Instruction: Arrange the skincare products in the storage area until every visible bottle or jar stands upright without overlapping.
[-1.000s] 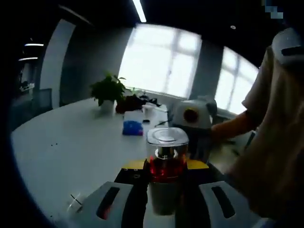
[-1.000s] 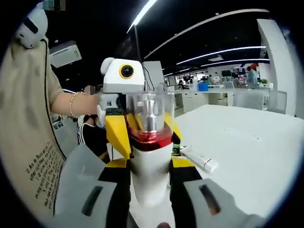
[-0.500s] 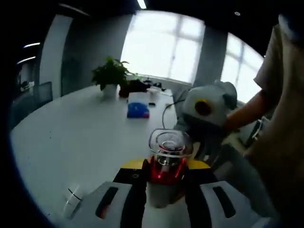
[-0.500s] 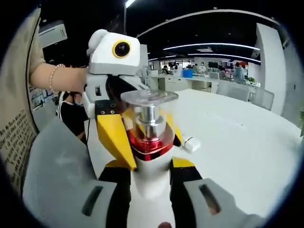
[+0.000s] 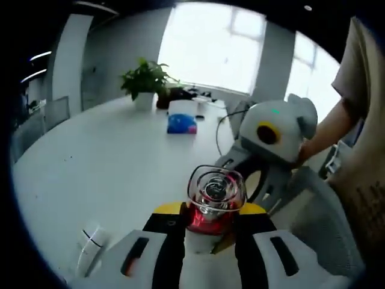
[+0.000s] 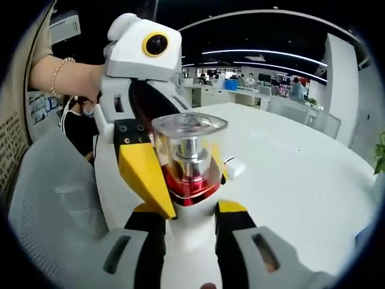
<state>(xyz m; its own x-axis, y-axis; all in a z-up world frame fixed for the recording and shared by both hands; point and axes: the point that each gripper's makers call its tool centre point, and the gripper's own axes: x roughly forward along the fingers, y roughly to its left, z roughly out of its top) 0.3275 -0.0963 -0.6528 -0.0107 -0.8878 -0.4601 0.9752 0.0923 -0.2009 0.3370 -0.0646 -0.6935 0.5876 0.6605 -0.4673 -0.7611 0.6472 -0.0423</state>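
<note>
Clear cap, silver collar, red band, white body on the bottle (image 6: 188, 180). Yellow-tipped jaws on the white left gripper (image 6: 171, 174). White table (image 5: 90, 174), green plant (image 5: 146, 78).

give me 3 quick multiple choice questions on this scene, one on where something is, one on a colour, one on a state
1. Where is the potted plant?
A. at the table's far end near the windows
B. between the tongs
C. on the floor

2. What colour is the band under the bottle's clear cap?
A. green
B. red
C. blue

3. What state are the right tongs in?
A. open with nothing between them
B. shut on the bottle
C. resting on the table

Answers: 1 A, it stands far down the table in the left gripper view; 2 B, red shows beneath the clear cap; 3 B, both jaws press the bottle's white body.
</note>
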